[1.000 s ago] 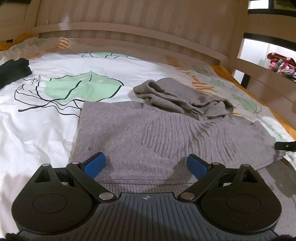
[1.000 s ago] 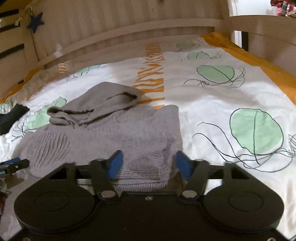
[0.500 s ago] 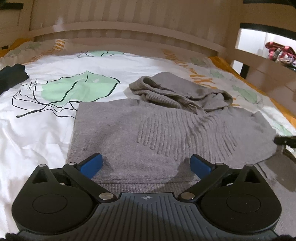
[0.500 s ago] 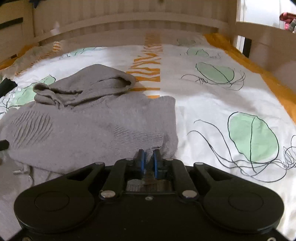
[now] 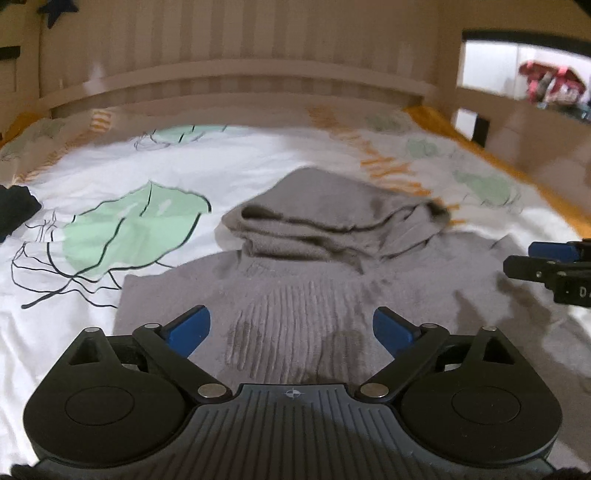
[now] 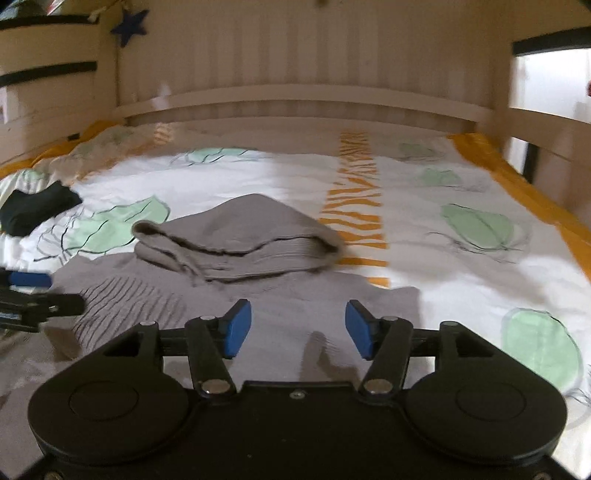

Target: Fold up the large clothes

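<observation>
While one grey knitted hooded sweater (image 5: 314, 295) lies spread flat on the bed's white duvet printed with green leaves and orange stripes (image 5: 110, 229), its hood (image 6: 236, 236) bunched in a heap at the far end, two hand-held grippers hover over it. The left hand-held gripper (image 5: 291, 328) has its two blue pads (image 5: 188, 328) spread wide above the ribbed chest panel, narrowing slightly, with nothing pinched between them. The right hand-held gripper (image 6: 297, 326) is at a middling width and opening, its two blue pads (image 6: 238, 326) clear of the knit below. One dark folded garment (image 6: 37, 210) sits well apart at the left edge of the bed. One pale slatted wooden headboard (image 6: 295, 99) closes the far side, with one dark blue star (image 6: 129, 26) hanging at its upper left.
</observation>
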A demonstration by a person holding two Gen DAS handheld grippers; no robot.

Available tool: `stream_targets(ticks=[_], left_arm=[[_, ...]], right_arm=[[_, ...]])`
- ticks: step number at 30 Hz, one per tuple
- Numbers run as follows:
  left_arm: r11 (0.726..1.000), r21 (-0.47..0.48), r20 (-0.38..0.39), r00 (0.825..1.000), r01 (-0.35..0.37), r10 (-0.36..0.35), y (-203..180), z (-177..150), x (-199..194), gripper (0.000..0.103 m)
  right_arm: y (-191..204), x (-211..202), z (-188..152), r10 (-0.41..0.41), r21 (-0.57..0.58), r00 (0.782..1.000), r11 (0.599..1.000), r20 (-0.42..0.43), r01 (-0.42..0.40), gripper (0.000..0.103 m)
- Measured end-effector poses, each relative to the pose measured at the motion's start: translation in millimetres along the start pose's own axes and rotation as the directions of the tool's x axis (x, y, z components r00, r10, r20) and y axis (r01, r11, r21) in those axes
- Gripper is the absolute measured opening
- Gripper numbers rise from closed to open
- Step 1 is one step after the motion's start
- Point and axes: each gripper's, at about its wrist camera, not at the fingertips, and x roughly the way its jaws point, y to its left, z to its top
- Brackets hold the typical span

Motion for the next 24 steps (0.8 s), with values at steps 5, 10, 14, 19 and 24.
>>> stream_targets(ticks=[5,10,14,19,24], left_arm=[[0.999,-0.023,-0.025,0.999,-0.026,0.025,7,-23,24,0.100],[1.000,-0.017,-0.047,0.999,-0.022,0.021,7,-18,22,0.100],[0.997,-0.058,-0.099,0.994,0.050,-0.055,19,1,10,0.093],[0.993,-0.091,-0.027,0.996,0.081,-0.083,38,40,-5,0.093],[1.000,-0.022,0.003,1.000,0.012,-0.012,47,80,24,0.093]], right_arm=[[3,38,-23,-0.029,-0.001,0.994,1.000,-0.105,0.029,0.063],[0,39,-34,-0.025,0.011,0.995,1.000,-0.093,0.026,0.064],[-8,32,-25,0.031,0.038,0.992,0.999,-0.119,-0.026,0.065],[-21,16,3,0.097,0.048,0.993,0.994,-0.066,-0.094,0.066],[-33,34,39,0.066,0.009,0.997,0.998,-0.027,-0.066,0.068]])
